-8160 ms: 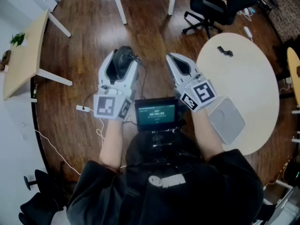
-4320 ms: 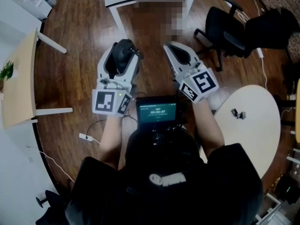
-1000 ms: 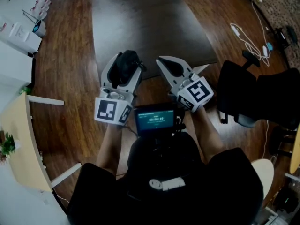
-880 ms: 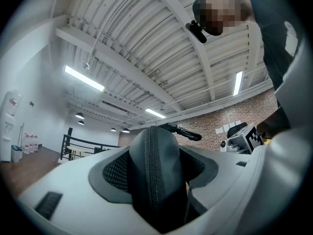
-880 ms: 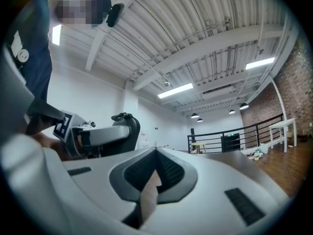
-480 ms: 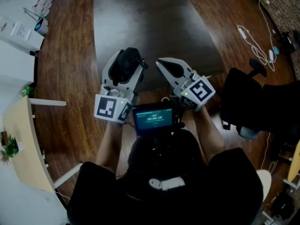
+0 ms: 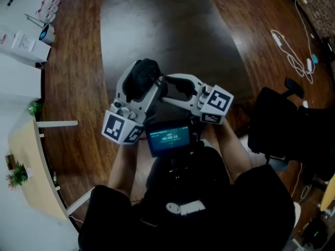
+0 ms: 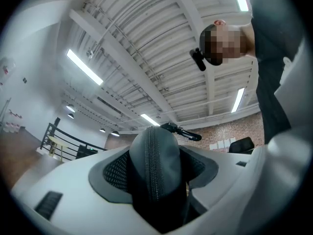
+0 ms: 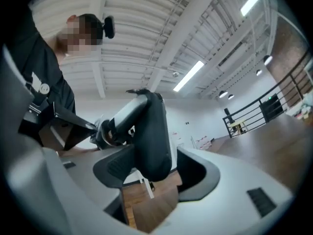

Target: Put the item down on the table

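The black zipped pouch is up in the air, clamped in your left gripper. That gripper's fingers stand wide apart and press on the pouch's sides, with the zip facing its camera. Your right gripper is turned sideways toward the pouch. Its fingers are opening, with the pouch's end between them, apparently not squeezed. Both grippers hang over the near edge of the dark table, just beyond your screen.
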Action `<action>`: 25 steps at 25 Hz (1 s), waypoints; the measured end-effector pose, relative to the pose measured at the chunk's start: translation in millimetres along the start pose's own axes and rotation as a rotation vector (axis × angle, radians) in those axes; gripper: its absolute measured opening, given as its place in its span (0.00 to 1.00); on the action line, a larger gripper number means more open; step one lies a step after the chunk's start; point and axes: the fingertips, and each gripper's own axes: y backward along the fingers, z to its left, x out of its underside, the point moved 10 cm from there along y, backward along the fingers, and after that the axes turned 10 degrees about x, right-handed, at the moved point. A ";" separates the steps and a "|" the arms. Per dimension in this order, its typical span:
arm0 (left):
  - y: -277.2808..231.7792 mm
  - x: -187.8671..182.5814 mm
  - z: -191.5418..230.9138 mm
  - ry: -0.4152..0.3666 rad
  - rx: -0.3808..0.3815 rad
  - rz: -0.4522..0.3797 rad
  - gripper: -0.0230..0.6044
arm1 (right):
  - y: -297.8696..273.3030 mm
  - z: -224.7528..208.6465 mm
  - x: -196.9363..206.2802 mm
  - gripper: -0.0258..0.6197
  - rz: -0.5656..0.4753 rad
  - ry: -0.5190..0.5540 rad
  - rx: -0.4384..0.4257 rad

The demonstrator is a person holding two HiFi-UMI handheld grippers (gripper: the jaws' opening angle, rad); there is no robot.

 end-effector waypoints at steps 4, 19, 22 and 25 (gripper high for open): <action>-7.8 0.8 4.5 0.076 0.067 -0.080 0.49 | -1.2 -18.5 5.1 0.50 -0.052 -0.131 -0.095; -30.8 23.4 48.1 0.014 0.145 0.030 0.53 | 7.0 -79.8 -11.7 0.44 0.031 -0.147 -0.137; -40.2 29.3 51.7 -0.036 0.162 0.069 0.54 | 14.2 -94.2 -16.6 0.44 0.057 -0.156 -0.145; -41.5 31.0 53.2 -0.041 0.165 0.082 0.56 | 20.4 -101.9 -21.7 0.43 0.055 -0.178 -0.152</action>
